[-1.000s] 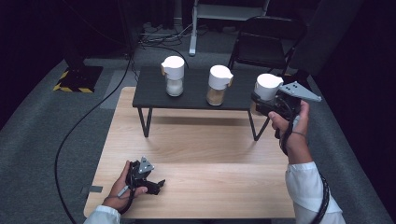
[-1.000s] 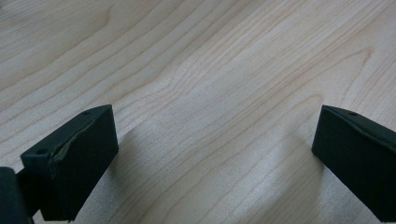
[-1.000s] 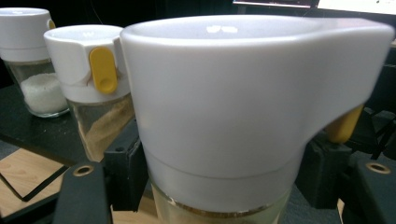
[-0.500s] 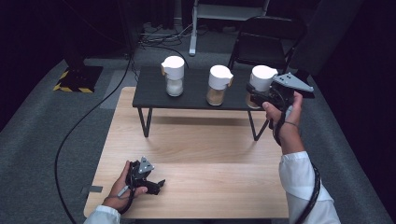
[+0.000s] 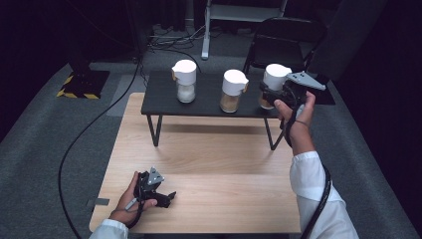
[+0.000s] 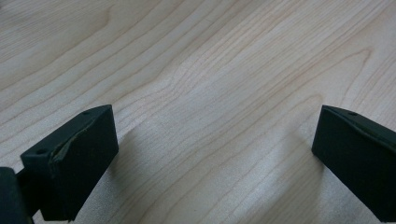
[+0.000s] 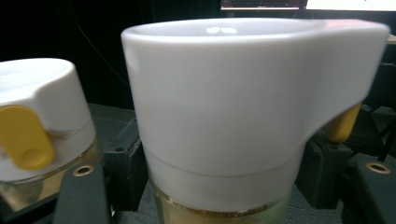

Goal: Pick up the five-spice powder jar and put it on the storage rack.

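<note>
My right fingers [image 7: 116, 182] are clamped around the glass body of the jar [image 5: 274, 84], one on each side just under its white lid [image 7: 224, 102]. My right hand [image 5: 293, 107] is stretched forward, forearm raised, holding the right gripper [image 5: 271, 94] level at the right end of the low black bench [image 5: 164, 97]. The jar stands upright, long axis vertical, lid up, its yellow tab [image 7: 343, 123] pointing off to the right in the right gripper view. Two more jars [image 5: 234, 89] stand beside it. My left gripper [image 5: 166, 197] rests on the wooden bench [image 5: 209, 159], fingers [image 6: 74, 163] spread wide with nothing between them.
</note>
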{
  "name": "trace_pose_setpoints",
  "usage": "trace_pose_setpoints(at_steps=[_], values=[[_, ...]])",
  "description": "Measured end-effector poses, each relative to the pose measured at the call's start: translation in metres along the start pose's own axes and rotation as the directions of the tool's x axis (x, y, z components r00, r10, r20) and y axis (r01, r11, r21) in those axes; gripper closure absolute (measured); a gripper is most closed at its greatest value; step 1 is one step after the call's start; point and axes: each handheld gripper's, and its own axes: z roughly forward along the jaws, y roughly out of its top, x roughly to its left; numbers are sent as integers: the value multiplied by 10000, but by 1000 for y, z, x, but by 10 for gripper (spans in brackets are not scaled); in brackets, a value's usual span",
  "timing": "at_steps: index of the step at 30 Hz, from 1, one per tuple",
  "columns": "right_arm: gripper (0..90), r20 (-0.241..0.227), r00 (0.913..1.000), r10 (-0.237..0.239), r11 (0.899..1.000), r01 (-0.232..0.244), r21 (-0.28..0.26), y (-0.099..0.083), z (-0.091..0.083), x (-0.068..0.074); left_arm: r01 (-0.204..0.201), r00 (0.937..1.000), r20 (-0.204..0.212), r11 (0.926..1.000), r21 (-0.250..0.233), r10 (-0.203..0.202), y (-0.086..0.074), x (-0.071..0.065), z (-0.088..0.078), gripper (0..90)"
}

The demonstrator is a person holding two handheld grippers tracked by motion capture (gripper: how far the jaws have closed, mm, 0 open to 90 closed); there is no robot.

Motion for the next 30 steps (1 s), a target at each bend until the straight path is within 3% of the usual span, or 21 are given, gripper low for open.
trace_pose_setpoints(at_steps=[5,15,30], values=[[299,176,9998,-101,9999,101,25,-3,9,1,-8,10000,1,10000,-7,8,0,0,0,0],[299,209,9996,176,9997,-179,140,-10,22,-3,-11,10000,0,10000,-9,11,0,0,0,0],[283,71,9994,336,9994,-336,20,-21,22,-9,1,10000,0,10000,0,-1,0,0,0,0]])
